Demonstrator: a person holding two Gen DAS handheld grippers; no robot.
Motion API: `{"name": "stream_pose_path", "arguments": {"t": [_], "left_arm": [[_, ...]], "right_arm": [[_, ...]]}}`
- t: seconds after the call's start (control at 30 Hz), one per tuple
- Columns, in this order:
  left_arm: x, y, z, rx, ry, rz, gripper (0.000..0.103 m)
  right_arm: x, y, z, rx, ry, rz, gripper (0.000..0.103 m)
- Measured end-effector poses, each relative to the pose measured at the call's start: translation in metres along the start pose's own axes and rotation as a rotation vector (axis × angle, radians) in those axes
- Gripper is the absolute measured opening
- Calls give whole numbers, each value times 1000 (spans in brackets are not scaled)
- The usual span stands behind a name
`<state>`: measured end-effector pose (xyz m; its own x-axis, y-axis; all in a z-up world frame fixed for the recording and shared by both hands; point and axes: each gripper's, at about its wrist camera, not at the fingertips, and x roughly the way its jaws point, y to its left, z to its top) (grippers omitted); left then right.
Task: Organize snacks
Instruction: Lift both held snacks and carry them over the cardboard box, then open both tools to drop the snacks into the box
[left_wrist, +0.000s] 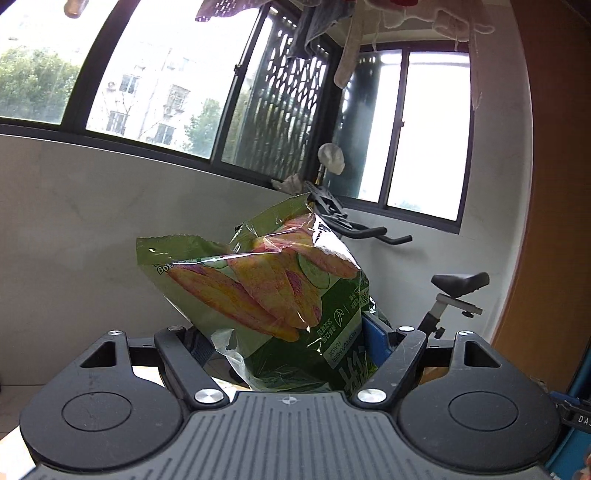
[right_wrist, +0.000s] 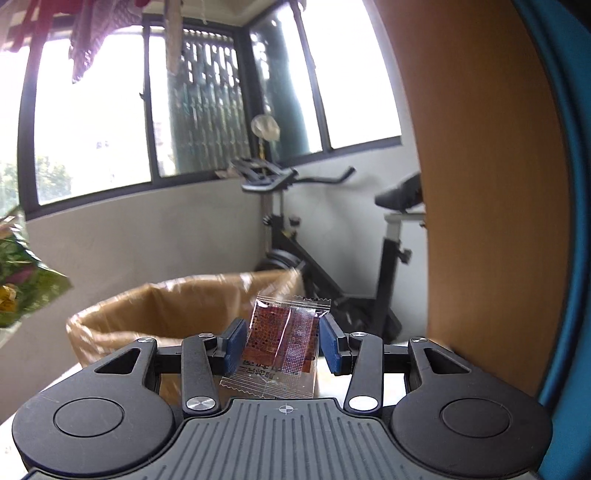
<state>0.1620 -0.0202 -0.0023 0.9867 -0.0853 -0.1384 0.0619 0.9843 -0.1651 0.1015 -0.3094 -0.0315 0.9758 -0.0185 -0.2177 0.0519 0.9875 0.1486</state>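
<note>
My left gripper (left_wrist: 286, 332) is shut on a big green chip bag (left_wrist: 273, 280) with yellow-pink chips printed on it. The bag stands up between the fingers and hides most of them; one blue pad (left_wrist: 375, 332) shows at its right. My right gripper (right_wrist: 282, 343) is shut on a small clear packet with a red-brown snack (right_wrist: 284, 343), held upright between the blue pads (right_wrist: 234, 345). The green bag also shows at the left edge of the right wrist view (right_wrist: 22, 288). An open cardboard box (right_wrist: 122, 314) sits just beyond and left of the right gripper.
An exercise bike (right_wrist: 321, 266) stands behind the box by the windows; it also shows in the left wrist view (left_wrist: 450, 291). A wooden panel (right_wrist: 491, 184) rises close on the right. Laundry (left_wrist: 332, 22) hangs overhead. A white surface (right_wrist: 369, 384) lies under the right gripper.
</note>
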Motion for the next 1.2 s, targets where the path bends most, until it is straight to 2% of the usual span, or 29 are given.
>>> {"name": "stream_pose_path", "arguments": {"t": [0.13,0.27,0.43,0.57,0.8,0.9,0.93,0.97,1.03,1.1,1.2], "left_arm": [[38,-30,4,78,-12,3,80],[76,-51,6,110,8,5,80],[110,-72,-8,208,31,33,80],[126,-74,-20,234,62,59,80],[138,-71,-35,313,130,86,81],[140,-64,-38,311,183,89,82],[139,-61,-39,305,199,79,85],[138,-60,-40,307,212,76,93],[136,-59,-41,325,222,101,100],[131,-57,-40,333,224,89,100],[121,-50,-35,320,220,63,100]], "right_arm": [[31,11,25,-3,12,43,40],[70,27,38,-25,52,81,40],[112,47,35,-28,130,83,40],[129,57,25,-51,168,77,40],[137,59,17,-41,190,59,40],[137,59,15,-36,205,50,41],[138,59,15,-34,210,50,42],[137,58,14,-33,214,50,42],[136,57,13,-34,213,53,48],[134,58,13,-31,211,54,48],[131,58,13,-25,211,45,55]]}}
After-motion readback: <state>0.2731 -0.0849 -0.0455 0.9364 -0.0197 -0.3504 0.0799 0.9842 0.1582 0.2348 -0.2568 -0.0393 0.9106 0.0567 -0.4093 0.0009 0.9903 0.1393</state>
